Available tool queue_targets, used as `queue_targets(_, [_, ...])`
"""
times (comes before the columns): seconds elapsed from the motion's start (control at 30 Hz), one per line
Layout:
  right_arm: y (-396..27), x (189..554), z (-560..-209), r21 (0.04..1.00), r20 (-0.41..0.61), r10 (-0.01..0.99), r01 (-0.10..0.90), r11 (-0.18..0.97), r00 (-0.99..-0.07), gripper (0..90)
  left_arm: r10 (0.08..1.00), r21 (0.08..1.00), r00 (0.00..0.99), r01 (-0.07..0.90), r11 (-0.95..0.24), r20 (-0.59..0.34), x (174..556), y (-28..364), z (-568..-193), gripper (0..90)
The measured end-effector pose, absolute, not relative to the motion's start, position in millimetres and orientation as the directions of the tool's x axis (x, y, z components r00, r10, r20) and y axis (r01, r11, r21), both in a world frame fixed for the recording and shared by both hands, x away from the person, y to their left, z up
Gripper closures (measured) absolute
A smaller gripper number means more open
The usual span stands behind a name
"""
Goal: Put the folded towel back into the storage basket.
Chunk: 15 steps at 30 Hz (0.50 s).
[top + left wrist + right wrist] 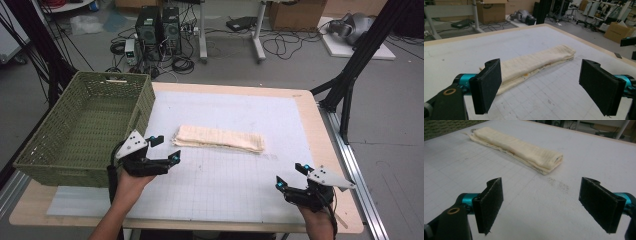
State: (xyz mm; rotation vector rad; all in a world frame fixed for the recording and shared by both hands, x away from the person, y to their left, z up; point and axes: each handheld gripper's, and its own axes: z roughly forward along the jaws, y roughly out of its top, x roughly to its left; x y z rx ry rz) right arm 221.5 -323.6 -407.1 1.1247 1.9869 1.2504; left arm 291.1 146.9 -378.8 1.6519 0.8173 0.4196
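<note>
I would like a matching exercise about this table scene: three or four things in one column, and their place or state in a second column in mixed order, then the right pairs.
Things:
1. folded cloth
2. green basket
3. left gripper
4. right gripper

Places or states:
A. open, at the near right part of the table
B. stands at the left edge of the table
C. open, close to the cloth's left end
D. lies flat in the middle of the white mat

Pairs: 1-D, 2-B, 3-C, 4-A
</note>
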Motion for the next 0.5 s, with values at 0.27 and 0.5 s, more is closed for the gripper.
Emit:
queue_targets(0.27, [-323, 223, -408, 0.899, 0.0, 0.856, 0.375, 0.226, -0.516, 18.3, 0.703, 0.952, 0.695, 0.295, -0.084, -0.153, 309, 140, -370, 18.7])
queue_targets(0.5, [-325, 222, -409, 0.899, 0.009, 0.86, 0.38, 0.217, -0.511, 18.3, 0.71, 0.94, 0.685, 0.326, -0.102, -0.161, 321, 136, -372, 19.7])
